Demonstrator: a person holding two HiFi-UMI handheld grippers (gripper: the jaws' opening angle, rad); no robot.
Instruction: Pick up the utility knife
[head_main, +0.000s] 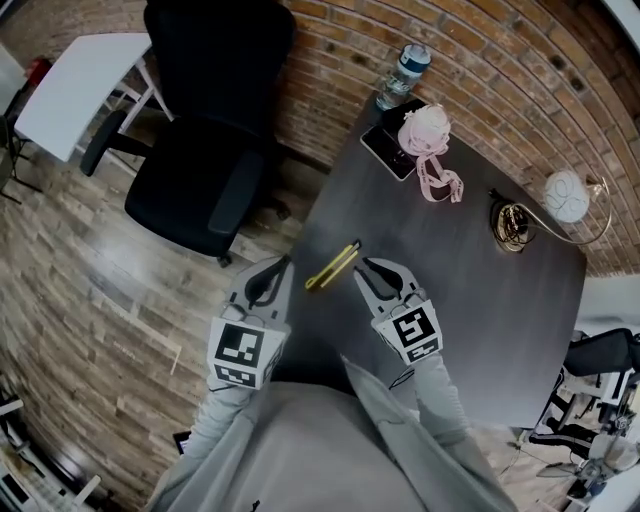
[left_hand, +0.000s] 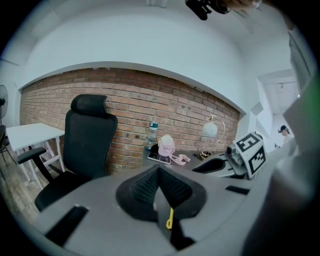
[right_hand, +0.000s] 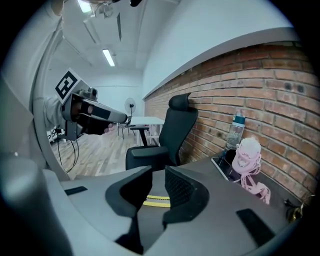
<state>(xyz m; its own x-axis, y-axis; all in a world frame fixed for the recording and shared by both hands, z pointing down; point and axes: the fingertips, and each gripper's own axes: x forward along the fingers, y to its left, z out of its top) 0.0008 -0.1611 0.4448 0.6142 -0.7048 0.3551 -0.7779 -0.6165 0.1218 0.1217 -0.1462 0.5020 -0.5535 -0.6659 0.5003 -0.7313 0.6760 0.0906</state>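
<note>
The yellow utility knife lies on the dark table near its left edge, between my two grippers. The left gripper hovers just left of it at the table's edge, its jaws meeting at the tips. In the left gripper view a sliver of the knife shows below the closed tips. The right gripper sits just right of the knife, jaws a little apart with nothing between the pads. In the right gripper view the knife shows through that gap, lying beyond the tips.
At the table's far end stand a water bottle, a phone and a pink object with a strap. A gold trinket and a white globe lamp sit to the right. A black office chair stands beside the table.
</note>
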